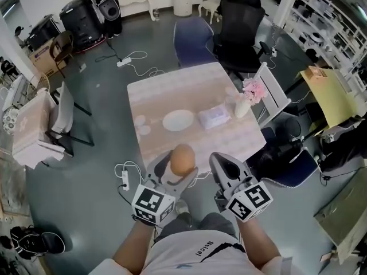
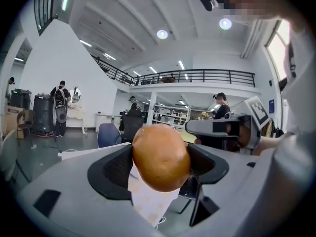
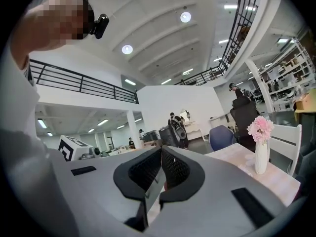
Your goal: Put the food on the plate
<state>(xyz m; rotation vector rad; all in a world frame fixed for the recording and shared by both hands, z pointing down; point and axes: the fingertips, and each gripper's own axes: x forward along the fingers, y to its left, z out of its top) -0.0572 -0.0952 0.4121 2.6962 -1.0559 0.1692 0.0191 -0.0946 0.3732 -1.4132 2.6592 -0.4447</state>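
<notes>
A smooth golden-brown bun (image 1: 182, 160) (image 2: 161, 157) sits between the jaws of my left gripper (image 1: 179, 166) (image 2: 159, 163), which is shut on it, raised in front of the table's near edge. An empty white oval plate (image 1: 178, 120) lies near the middle of the pale table (image 1: 172, 93). My right gripper (image 1: 223, 166) (image 3: 161, 168) is beside the left one, jaws shut together with nothing between them, also short of the table.
A clear wrapped packet (image 1: 214, 117) lies right of the plate. A white vase of pink flowers (image 1: 248, 96) (image 3: 260, 147) stands at the table's right edge. A blue chair (image 1: 192, 42) and a black chair (image 1: 238, 30) stand behind, a white chair (image 1: 275, 93) at right.
</notes>
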